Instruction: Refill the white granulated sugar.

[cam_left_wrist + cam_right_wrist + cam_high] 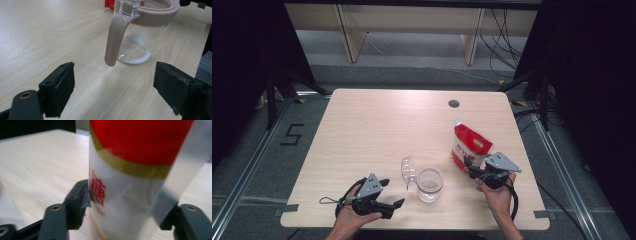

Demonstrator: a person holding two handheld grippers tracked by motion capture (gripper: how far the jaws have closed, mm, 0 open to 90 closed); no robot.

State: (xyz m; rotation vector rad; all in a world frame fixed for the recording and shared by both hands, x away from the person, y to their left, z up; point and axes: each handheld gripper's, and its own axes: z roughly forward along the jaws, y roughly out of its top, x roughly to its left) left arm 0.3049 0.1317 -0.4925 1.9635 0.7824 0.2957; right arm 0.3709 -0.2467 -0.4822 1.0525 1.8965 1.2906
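From the high view we see the clear glass jar with a pinkish rim and handle (430, 184) standing upright near the table's front edge, at about 6 o'clock on the pale wooden table (377, 125), its transparent hinged lid (407, 170) flipped open toward 10 o'clock, which we judge leaves the mouth free for pouring. The red-and-white plastic pouch (469, 144) stands just beside the jar at its 2 o'clock, and the right gripper (474, 170) meets its lower end, while the left gripper (393, 195) rests near the jar at its 8 o'clock with its jaws spread. In the left gripper view we look between the two black jaws, well apart and holding nothing, straight at the jar's pinkish handle (115, 40), with a thin layer of white grains (135, 51) on the jar's bottom; we take this aim to mean the jar is to be steadied by its handle. In the right gripper view the jaws are closed against both sides of the pouch (130, 182), low on its transparent part below the red band, with red printed characters facing the left jaw; we reckon so low a hold lets the bag be tipped so that its top swings over the jar.
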